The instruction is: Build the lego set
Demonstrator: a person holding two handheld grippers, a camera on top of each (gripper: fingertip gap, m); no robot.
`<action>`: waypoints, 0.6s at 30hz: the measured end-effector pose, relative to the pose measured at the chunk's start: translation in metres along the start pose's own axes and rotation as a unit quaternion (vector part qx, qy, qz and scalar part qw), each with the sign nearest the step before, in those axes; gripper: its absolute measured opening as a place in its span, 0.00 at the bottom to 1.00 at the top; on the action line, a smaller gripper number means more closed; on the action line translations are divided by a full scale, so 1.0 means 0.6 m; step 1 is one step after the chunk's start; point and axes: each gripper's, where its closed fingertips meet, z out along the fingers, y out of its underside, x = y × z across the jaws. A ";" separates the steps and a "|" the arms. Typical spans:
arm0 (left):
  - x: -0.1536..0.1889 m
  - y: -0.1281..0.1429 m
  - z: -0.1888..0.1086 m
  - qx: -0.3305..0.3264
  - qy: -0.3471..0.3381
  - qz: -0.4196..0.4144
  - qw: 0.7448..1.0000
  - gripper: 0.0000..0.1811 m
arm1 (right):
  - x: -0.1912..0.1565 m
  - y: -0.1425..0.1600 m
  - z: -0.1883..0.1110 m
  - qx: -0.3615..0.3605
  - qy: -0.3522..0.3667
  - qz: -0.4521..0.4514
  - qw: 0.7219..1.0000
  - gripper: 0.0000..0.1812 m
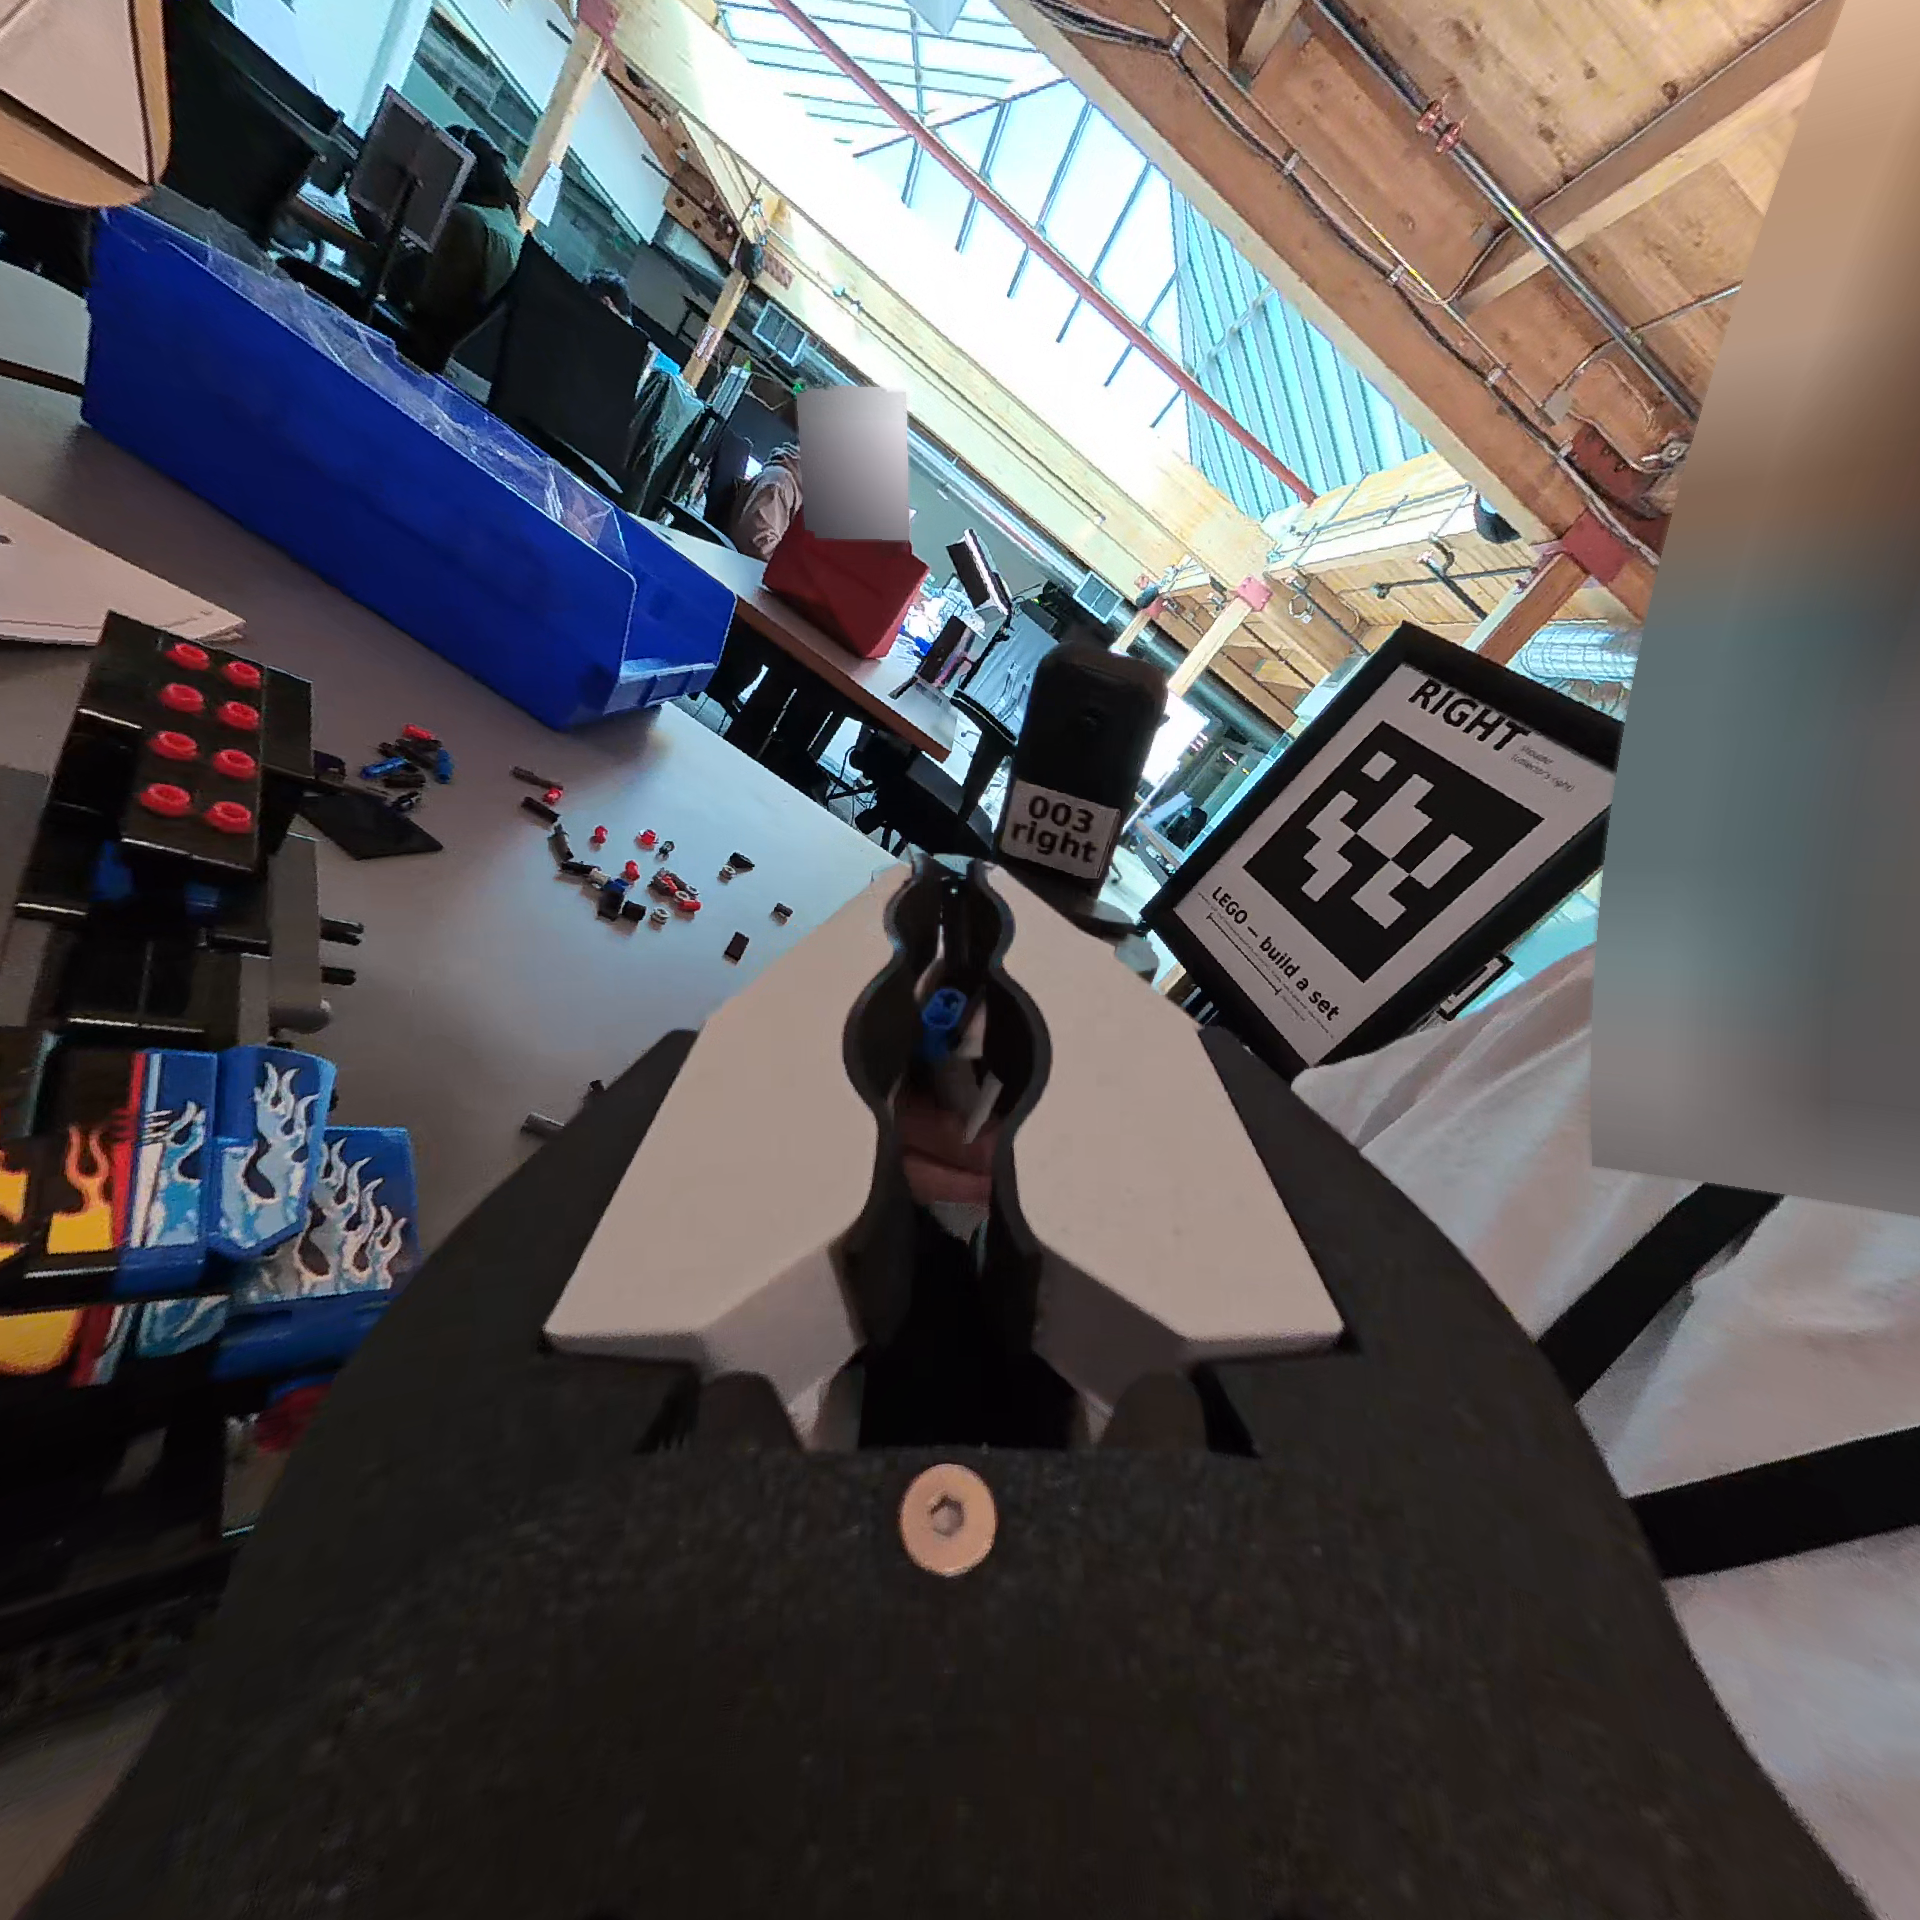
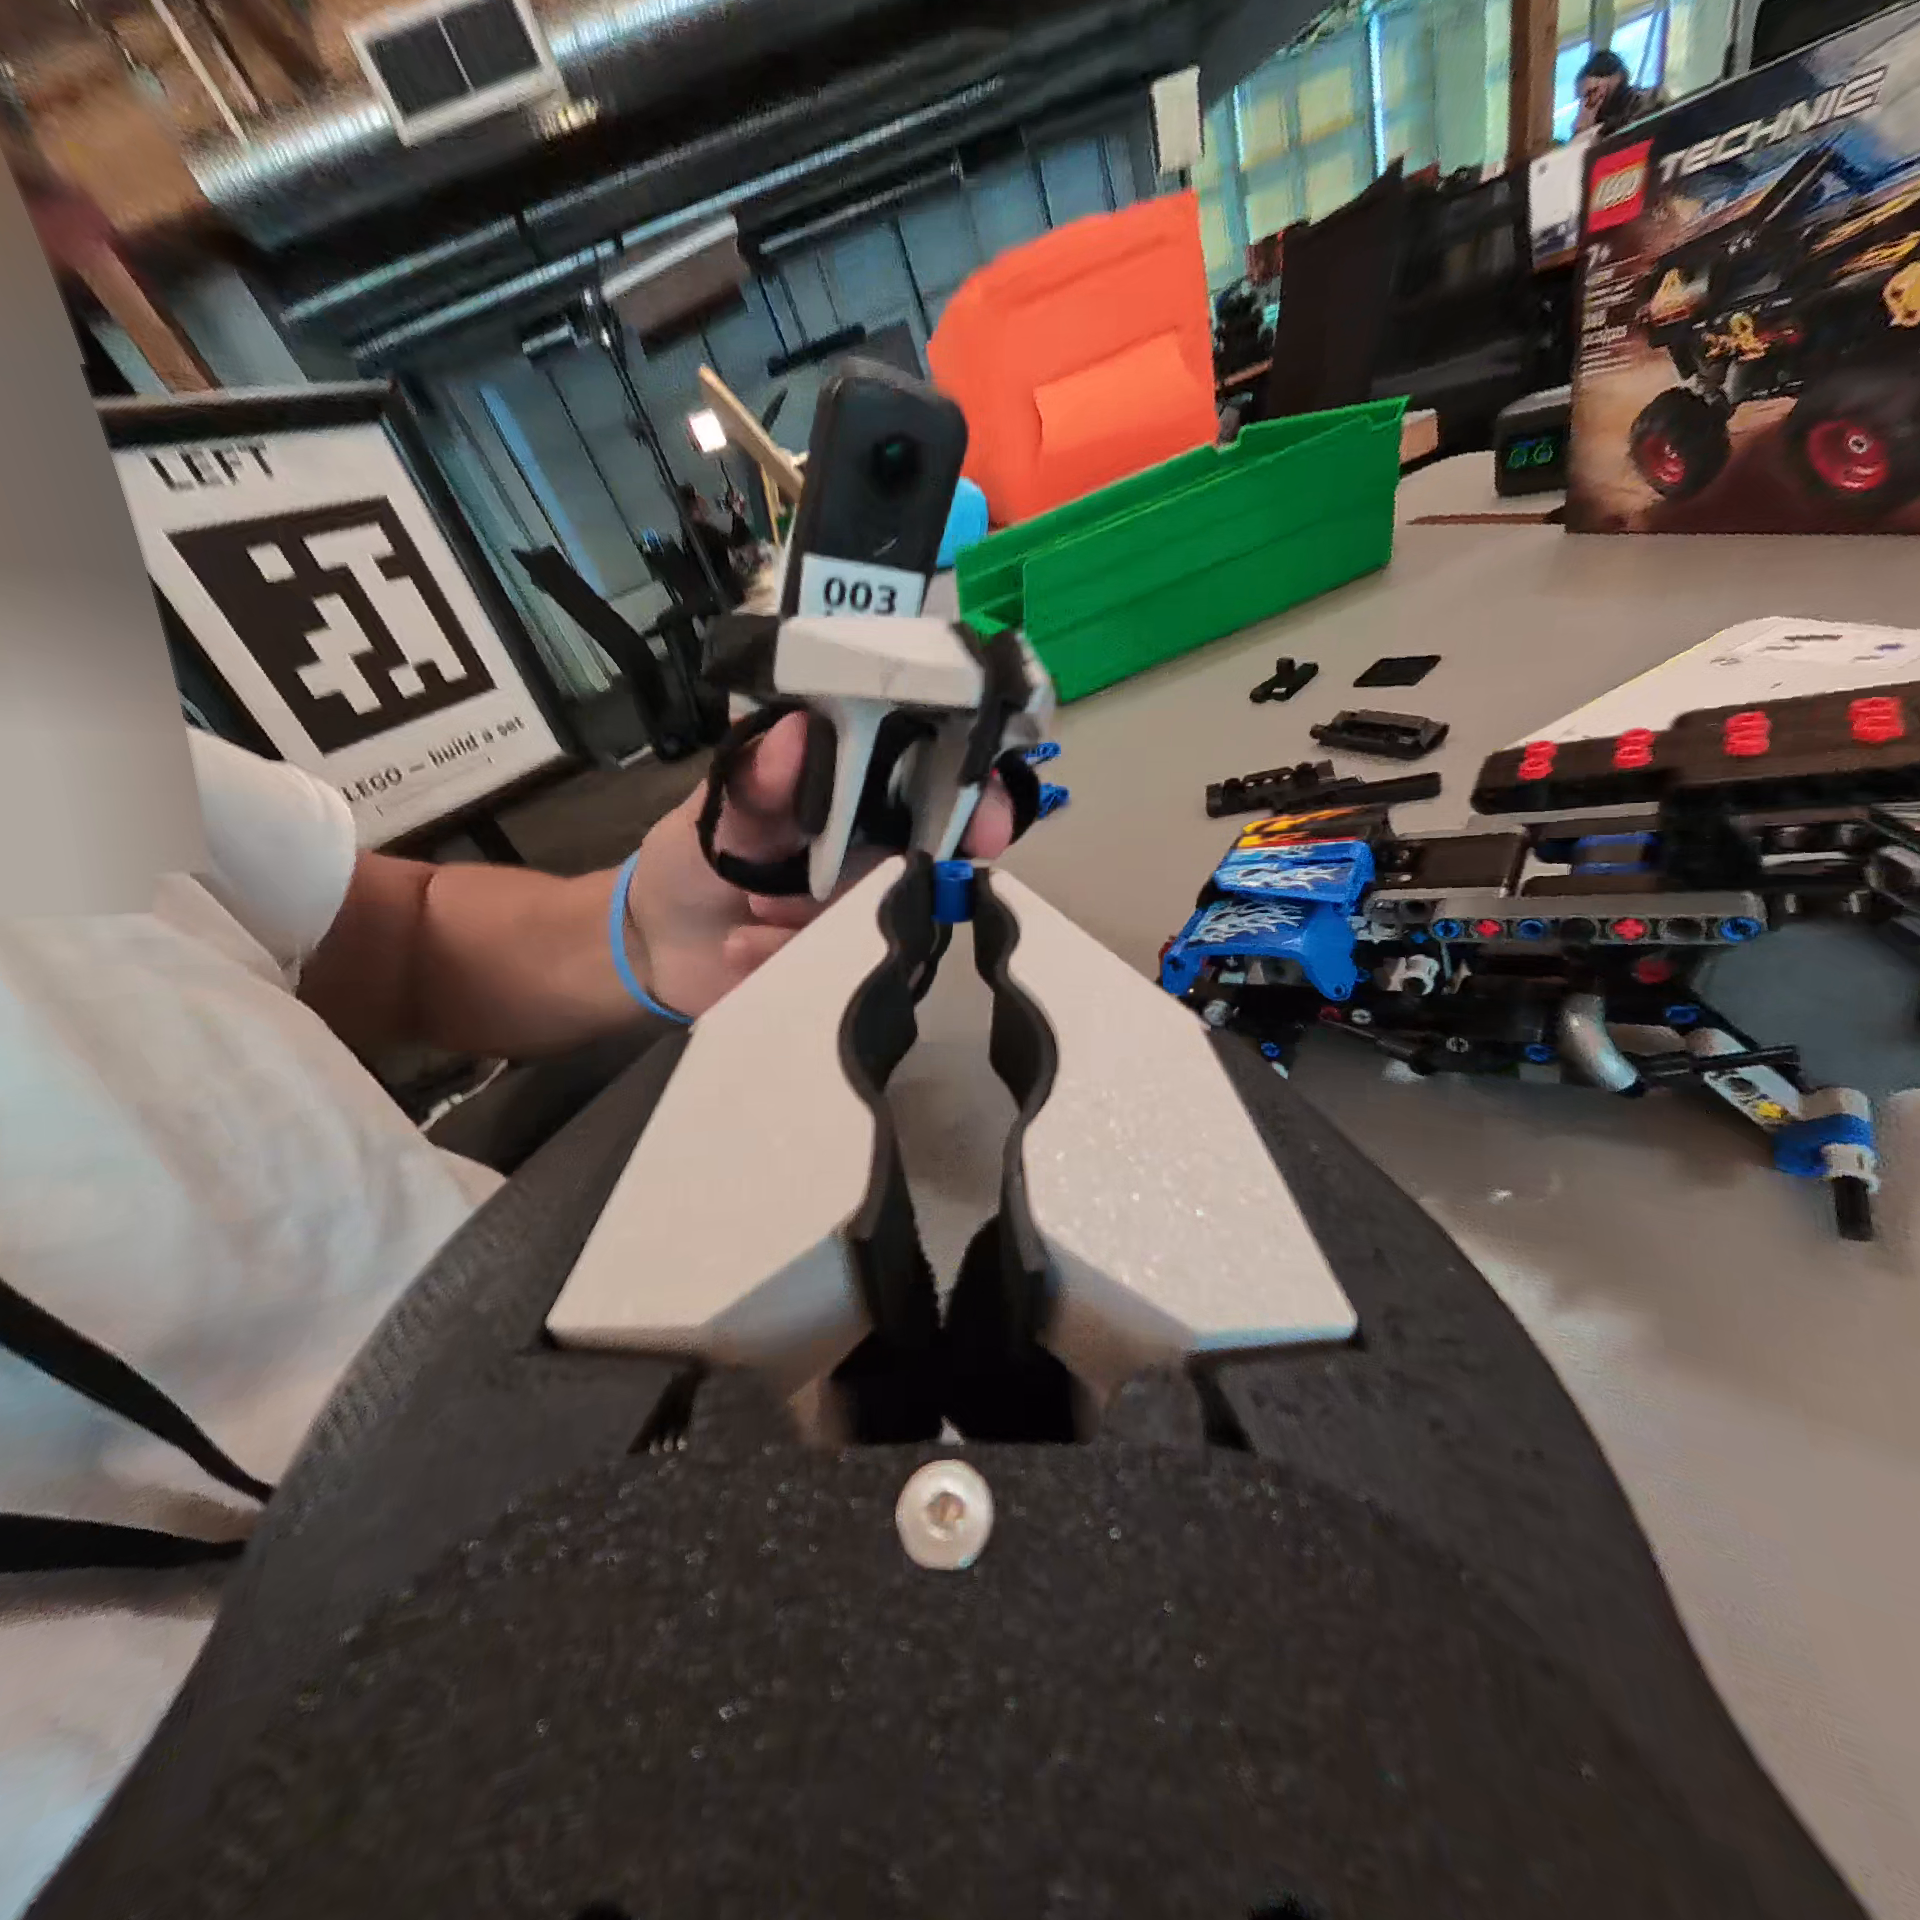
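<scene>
My left gripper is raised off the table, its jaws closed on a small black lego piece; a blue pin shows in the gap between the jaws. My right gripper faces it tip to tip and is shut on a blue pin. The left gripper shows there in a hand, with blue pins sticking out beside it. The partly built black and blue truck with flame stickers lies on the table; it also shows in the left wrist view.
Loose small parts are scattered on the grey table, more black parts near the truck. A blue bin, a green bin and the set's box stand at the back. Framed marker boards flank the person. My left and right fingertips are right by each other.
</scene>
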 end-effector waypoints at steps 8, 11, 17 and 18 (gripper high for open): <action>-0.002 0.011 0.004 -0.006 0.003 0.013 1.000 0.01 | 0.004 -0.007 -0.008 0.024 -0.008 0.014 1.000 0.03; -0.003 0.017 0.008 -0.009 0.002 0.018 1.000 0.01 | 0.002 -0.008 -0.007 0.026 -0.014 0.017 0.999 0.03; -0.001 0.016 0.002 -0.012 0.000 0.046 0.999 0.01 | 0.004 -0.010 -0.012 0.032 -0.020 0.025 0.999 0.03; 0.000 0.017 0.001 -0.013 -0.001 0.051 0.999 0.01 | 0.004 -0.010 -0.012 0.031 -0.022 0.027 0.999 0.03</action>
